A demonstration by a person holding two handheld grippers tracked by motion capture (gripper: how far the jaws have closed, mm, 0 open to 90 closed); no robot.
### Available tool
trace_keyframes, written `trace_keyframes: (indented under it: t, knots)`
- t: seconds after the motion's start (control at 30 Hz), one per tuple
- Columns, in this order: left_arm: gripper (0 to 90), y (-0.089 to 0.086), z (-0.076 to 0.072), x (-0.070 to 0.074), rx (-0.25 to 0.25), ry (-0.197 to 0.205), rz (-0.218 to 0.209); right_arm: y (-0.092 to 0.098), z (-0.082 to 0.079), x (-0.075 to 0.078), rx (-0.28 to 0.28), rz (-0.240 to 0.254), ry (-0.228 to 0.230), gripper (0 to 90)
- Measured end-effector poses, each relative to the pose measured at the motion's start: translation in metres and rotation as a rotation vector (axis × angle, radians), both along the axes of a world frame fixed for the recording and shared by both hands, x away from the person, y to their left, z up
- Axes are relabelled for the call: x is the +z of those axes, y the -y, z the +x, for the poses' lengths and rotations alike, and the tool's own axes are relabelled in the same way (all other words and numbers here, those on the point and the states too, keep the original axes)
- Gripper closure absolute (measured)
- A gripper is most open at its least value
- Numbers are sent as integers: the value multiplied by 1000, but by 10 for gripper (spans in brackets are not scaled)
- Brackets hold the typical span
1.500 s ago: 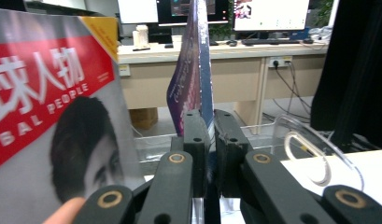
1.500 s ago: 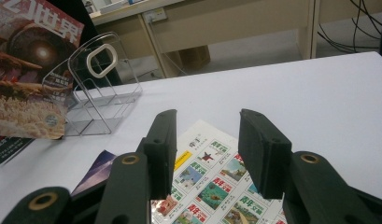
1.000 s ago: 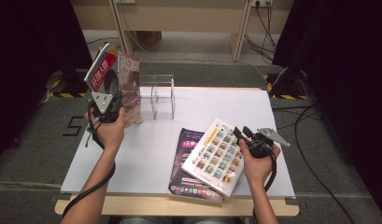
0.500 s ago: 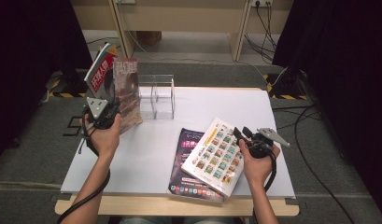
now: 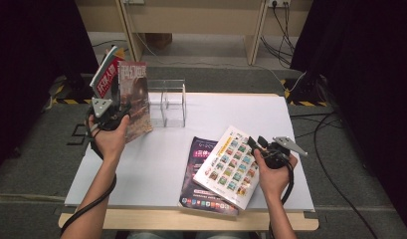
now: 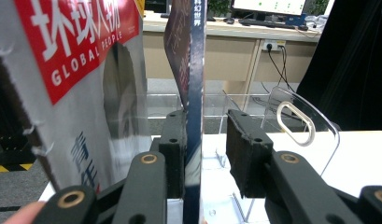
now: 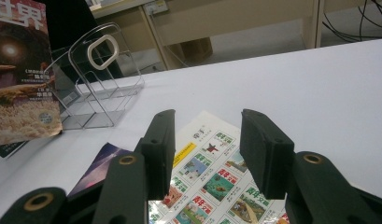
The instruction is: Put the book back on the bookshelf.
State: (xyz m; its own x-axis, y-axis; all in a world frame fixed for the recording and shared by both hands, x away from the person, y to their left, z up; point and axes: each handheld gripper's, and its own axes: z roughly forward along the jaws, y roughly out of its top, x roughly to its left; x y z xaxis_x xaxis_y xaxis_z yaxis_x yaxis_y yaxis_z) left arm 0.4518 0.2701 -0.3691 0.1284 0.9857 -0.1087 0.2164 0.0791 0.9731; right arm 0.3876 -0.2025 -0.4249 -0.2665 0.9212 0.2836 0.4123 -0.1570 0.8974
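Two magazines (image 5: 134, 97) stand by the clear rack (image 5: 167, 102) at the surface's far left corner. The left gripper (image 6: 205, 149) is open around one. Two more magazines (image 5: 226, 167) lie flat near the front edge, waiting. The right gripper (image 7: 209, 149) hangs open over them, holding nothing.

Table (image 5: 156, 164): a clear acrylic file rack (image 5: 167, 102) stands at the far edge, left of centre. Immediately left of the rack, two magazines stand upright at the table's far-left corner, the "Global People" magazine (image 5: 105, 74) leftmost and a second magazine (image 5: 135, 97) between it and the rack. Left gripper (image 5: 109, 115) sits near-left of these, its jaws either side of the second magazine's lower edge. At near right, a catalogue sheet (image 5: 230, 167) lies on top of a flat magazine (image 5: 203, 172). Right gripper (image 5: 258, 144) sits at the sheet's right edge.
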Motion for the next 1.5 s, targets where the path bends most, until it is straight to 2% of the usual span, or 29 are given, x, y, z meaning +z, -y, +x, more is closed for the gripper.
trace_keyframes:
  t: [0.1, 0.13, 0.17, 0.23, 0.33, 0.37, 0.43, 0.67, 0.83, 1.03, 1.17, 1.27, 1.4, 1.5]
  knots:
    - [672, -2, 8, 2, 3, -23, -10, 0, 1, -1, 1, 2, -8, 557]
    - [694, -3, 11, 2, 0, -30, -23, 1, 1, -2, 3, 0, -13, 555]
    - [755, -4, 13, 3, -1, -38, -30, 1, 1, -3, 4, 2, -18, 554]
    - [808, -4, 15, 3, -2, -51, -21, 1, 2, -3, 5, 4, -21, 554]
    - [824, -1, 16, 5, -17, -63, -14, 2, 2, -4, 6, 9, -28, 552]
    - [829, 1, 16, 5, -22, -65, 6, 2, 3, -4, 5, 8, -32, 552]
    - [831, 4, 14, 6, -24, -65, 19, 2, 3, -4, 4, 7, -33, 552]
    - [834, 9, 13, 6, -36, -24, 17, 4, 2, -3, 2, 6, -30, 552]
    - [836, 15, 18, 12, -34, 3, 37, 4, 2, -2, -2, 9, -27, 553]
    - [836, 20, 27, 25, -27, 48, 39, 5, 1, -2, -1, 8, -24, 553]
    - [836, 26, 40, 29, -19, 93, 41, 5, 2, -3, 0, 13, -29, 553]
    - [835, 29, 46, 27, -20, 101, 46, 6, 2, -3, 0, 12, -27, 553]
    - [835, 33, 55, 17, -15, 99, 45, 6, 2, -4, 1, 12, -28, 554]
    - [834, 35, 57, 8, -5, 96, 67, 7, 2, -5, 0, 11, -27, 554]
